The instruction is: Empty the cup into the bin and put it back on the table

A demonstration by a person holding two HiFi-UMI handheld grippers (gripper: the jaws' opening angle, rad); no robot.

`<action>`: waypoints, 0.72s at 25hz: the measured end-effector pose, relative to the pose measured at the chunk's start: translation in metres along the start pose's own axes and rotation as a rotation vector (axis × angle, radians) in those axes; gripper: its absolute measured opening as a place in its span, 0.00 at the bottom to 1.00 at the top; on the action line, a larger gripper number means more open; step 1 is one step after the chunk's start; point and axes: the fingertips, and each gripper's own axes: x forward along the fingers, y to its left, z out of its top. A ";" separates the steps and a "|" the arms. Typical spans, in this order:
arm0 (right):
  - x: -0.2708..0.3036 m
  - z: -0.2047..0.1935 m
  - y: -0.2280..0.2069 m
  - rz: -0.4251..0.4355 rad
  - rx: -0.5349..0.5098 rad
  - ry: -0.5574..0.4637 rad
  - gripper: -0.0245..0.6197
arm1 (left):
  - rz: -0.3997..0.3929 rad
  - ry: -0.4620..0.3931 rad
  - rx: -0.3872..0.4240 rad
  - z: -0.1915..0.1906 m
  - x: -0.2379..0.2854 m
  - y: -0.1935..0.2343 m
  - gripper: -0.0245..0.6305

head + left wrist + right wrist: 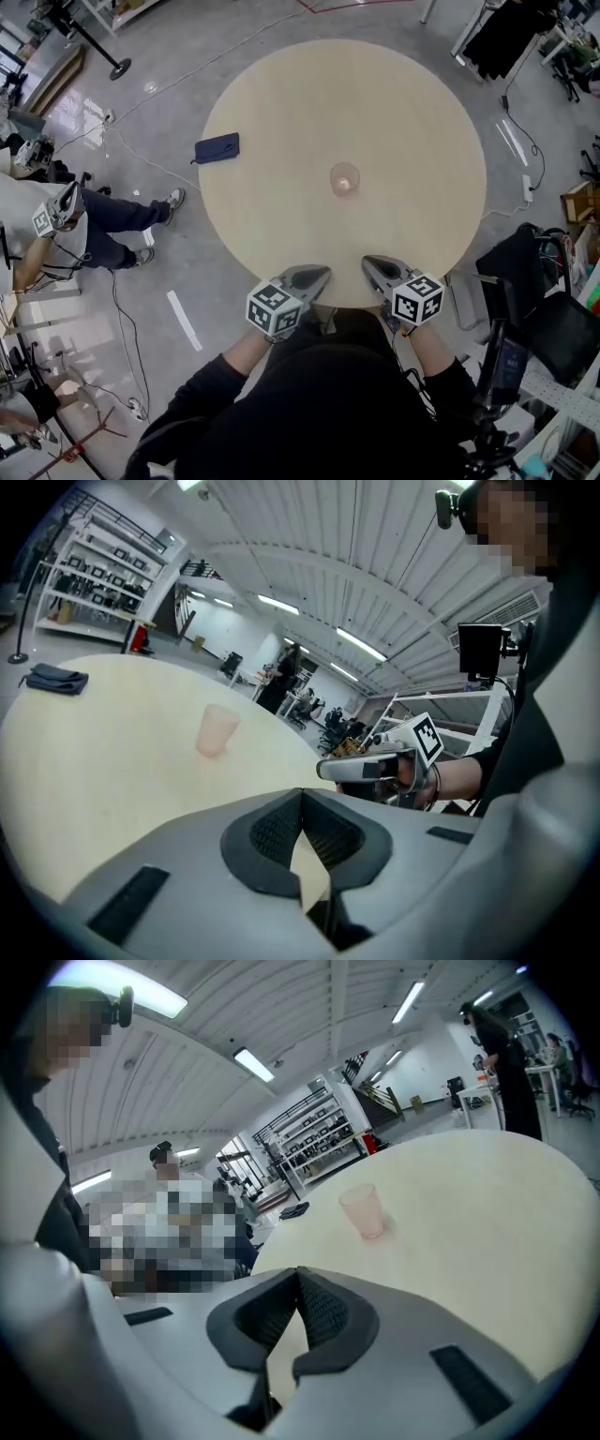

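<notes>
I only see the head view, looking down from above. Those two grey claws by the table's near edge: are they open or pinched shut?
Observer: Both shut. The left gripper and right gripper each show their tips meeting, with nothing between.
Visitor: And the cup, is it a straight tube?
Observer: No. From the side the cup tapers, wider at the rim, standing upright.
Visitor: Anything beyond that dark cloth?
Observer: Yes, tall shelving racks stand behind the cloth.

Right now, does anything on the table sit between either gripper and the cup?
Nothing visible does. Only bare table lies between the cup and the left gripper and right gripper at the near edge; the dark cloth lies far left.
</notes>
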 end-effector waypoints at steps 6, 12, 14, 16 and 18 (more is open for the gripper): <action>-0.044 -0.031 0.006 -0.132 0.048 -0.123 0.06 | -0.108 0.106 0.000 -0.047 0.015 -0.032 0.07; -0.093 -0.068 0.015 -0.273 0.127 -0.196 0.06 | -0.193 0.156 0.060 -0.065 0.021 -0.070 0.07; -0.111 -0.071 0.015 -0.299 0.129 -0.225 0.06 | -0.206 0.147 0.075 -0.064 0.024 -0.086 0.07; -0.126 -0.069 0.015 -0.311 0.117 -0.259 0.06 | -0.215 0.125 0.092 -0.058 0.028 -0.101 0.07; -0.138 -0.064 0.019 -0.312 0.102 -0.294 0.06 | -0.218 0.102 0.102 -0.053 0.028 -0.115 0.07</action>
